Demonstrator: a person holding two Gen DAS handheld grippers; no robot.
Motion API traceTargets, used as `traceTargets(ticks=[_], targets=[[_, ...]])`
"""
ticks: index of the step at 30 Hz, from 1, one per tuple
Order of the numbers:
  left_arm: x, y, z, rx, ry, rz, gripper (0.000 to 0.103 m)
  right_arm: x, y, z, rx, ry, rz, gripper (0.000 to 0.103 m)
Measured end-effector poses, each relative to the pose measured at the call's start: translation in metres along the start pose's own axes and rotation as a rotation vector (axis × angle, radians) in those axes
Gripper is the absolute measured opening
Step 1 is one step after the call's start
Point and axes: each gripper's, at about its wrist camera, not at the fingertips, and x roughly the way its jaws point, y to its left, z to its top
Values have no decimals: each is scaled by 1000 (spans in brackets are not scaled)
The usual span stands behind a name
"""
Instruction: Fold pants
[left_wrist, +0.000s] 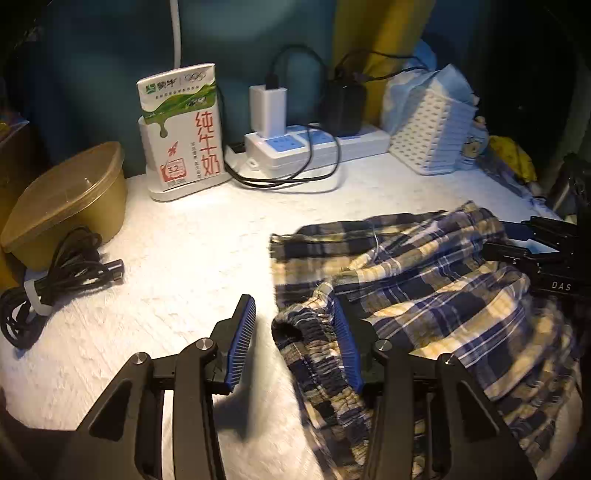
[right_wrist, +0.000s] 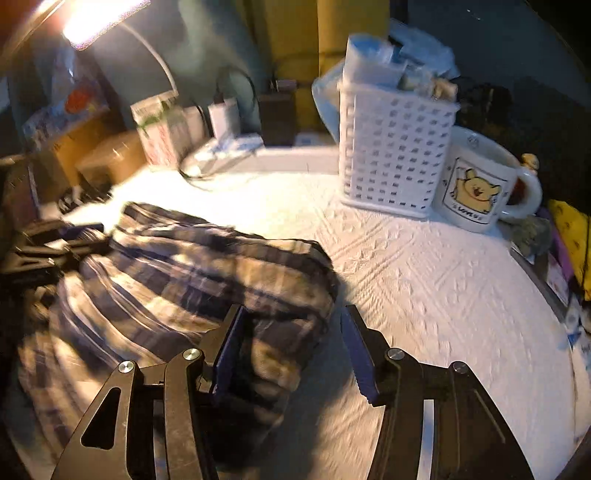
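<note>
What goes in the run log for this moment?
task: fold pants | left tongs: open, at elastic waistband | right tongs: open, over opposite edge | plaid pants: crumpled on white table cover, unfolded

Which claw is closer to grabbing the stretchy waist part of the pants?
Probably the left claw. It is open, and the gathered waistband of the plaid pants already sits between its pads. The right claw, also open, straddles a plain folded edge instead.
</note>
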Motion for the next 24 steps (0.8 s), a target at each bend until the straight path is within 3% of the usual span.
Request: traceTargets(ticks=[9,13,17,20,24], targets=[[8,9,9,-32,-6,9,46,23,-21,21,11,-26,-64,56],[-6,14,18,-79,-13,-11,47,5,-19,29,19,-78,-126,56],[-37,11,21,-79,-79,24,50,-26,-20,26,58,-118,-131,56],[-68,3,16,-85,-141,-15,51,-49,-15,16,68,-126,-97,56],[-78,-24,0,-25,-122,-98,51,-58,8,-7,41,-88,-66,56]])
